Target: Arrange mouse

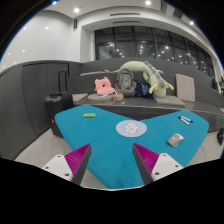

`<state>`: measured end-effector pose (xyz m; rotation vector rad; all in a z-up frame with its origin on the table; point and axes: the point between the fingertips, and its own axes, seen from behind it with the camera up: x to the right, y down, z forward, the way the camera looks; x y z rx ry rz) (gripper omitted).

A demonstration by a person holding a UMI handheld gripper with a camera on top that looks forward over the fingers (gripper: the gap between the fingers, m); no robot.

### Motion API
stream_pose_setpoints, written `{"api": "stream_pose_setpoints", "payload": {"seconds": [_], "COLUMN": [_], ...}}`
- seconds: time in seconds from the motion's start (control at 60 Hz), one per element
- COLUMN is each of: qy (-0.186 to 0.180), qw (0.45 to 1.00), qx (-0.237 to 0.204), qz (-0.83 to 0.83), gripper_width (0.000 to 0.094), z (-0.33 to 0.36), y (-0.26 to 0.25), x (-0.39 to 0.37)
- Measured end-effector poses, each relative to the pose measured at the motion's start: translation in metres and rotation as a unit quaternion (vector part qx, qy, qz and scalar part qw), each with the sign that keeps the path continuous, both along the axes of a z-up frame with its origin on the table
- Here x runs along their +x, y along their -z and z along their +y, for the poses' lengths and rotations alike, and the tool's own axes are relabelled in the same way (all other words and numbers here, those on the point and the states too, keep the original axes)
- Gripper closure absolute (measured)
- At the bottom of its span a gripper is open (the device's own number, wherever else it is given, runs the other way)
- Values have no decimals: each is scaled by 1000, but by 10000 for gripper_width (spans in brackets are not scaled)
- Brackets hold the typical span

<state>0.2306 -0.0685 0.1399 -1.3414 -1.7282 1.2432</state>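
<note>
The gripper [112, 163] hovers above a teal-topped table [100, 135], its two fingers [77, 160] with magenta pads spread apart and nothing between them. A small grey computer mouse [175, 140] lies on the table ahead of the right finger and a little out to its side, apart from it. Farther back near the table's right side lies a small dark object [185, 120]. A round white disc [130, 128] sits mid-table beyond the fingers, and a small yellow-green item [89, 116] rests toward the far left. Beyond the table, soft toys [125, 82] are piled on a grey sofa.
</note>
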Motion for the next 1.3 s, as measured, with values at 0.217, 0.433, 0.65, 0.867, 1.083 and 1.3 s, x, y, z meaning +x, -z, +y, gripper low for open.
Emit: {"api": "stream_pose_setpoints", "payload": {"seconds": [0.217, 0.433, 0.65, 0.867, 1.083, 1.3], "qy": [48, 103, 145, 145, 138, 141], "qw": [999, 993, 986, 985, 988, 988], "qx": [21, 54, 77, 90, 65, 54], "qz": [-14, -19, -16, -4, -15, -31], "gripper_width": [89, 92, 92, 90, 87, 88], "z": [72, 157, 235, 277, 291, 296], "y": [25, 46, 63, 77, 105, 127], "x": [-22, -38, -51, -74, -111, -149]}}
